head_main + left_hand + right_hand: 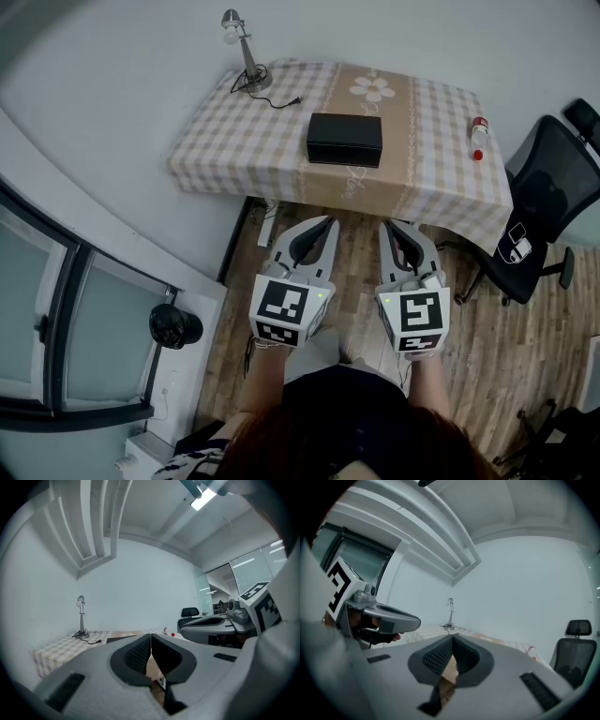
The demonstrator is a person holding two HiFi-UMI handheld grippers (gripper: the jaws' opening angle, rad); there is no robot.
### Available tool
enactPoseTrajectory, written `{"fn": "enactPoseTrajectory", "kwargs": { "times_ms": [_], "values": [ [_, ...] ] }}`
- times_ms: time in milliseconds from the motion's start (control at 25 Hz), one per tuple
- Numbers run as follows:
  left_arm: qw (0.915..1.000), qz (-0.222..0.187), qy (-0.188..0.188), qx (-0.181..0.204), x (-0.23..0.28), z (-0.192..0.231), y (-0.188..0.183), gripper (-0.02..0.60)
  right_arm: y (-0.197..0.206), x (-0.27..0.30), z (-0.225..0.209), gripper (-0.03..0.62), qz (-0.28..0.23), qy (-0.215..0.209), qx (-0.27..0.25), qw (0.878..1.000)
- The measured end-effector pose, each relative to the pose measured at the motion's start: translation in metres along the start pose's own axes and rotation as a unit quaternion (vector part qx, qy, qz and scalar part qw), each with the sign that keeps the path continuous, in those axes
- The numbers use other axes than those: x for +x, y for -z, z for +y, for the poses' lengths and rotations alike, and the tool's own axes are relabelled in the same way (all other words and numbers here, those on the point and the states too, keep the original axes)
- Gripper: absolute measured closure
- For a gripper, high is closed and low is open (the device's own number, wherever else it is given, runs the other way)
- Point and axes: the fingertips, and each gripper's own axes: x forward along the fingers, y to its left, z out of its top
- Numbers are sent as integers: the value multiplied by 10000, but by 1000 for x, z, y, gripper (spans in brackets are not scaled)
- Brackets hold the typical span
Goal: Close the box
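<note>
Well ahead of both claws, past a strip of brown wooden floor (361, 244), stands the table draped in a beige-and-white checked cloth (244, 141). A black mesh office chair (548, 187) sits off to the right claw's outer side. Near the table's front edge, straight ahead of the gap between the two claws, lies the black rectangular box (344, 140). Its top looks flat and level with its walls, so it appears to lie shut, as the task wants. At this range I cannot tell whether the lid is seated or only resting down. The scene fits both a closed box with the claws drawn back and a lid that needs a last press. If it does need seating, I judge an even push from above at both ends would serve best, since a light box could skid on cloth. A thin silver desk lamp (246, 56) stands far ahead of the left claw, and a small clear bottle with a red cap (479, 138) lies ahead and to the outside of the right one.

The left claw (151, 637), a grey two-jaw gripper with a marker cube, has its ribbed black pads pressed together at the tips, pinching nothing. The right claw (452, 638) is the same: tips meeting, empty, touching nothing. Both hang over the floor, well short of the table.
</note>
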Motion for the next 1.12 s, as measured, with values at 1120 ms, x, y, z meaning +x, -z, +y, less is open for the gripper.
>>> {"fn": "enactPoseTrajectory", "kwargs": {
  "times_ms": [1120],
  "values": [
    [9997,64,184,146,2,-10,2,554,-1,3,0,577,-38,14,-55,10000]
  ]
}}
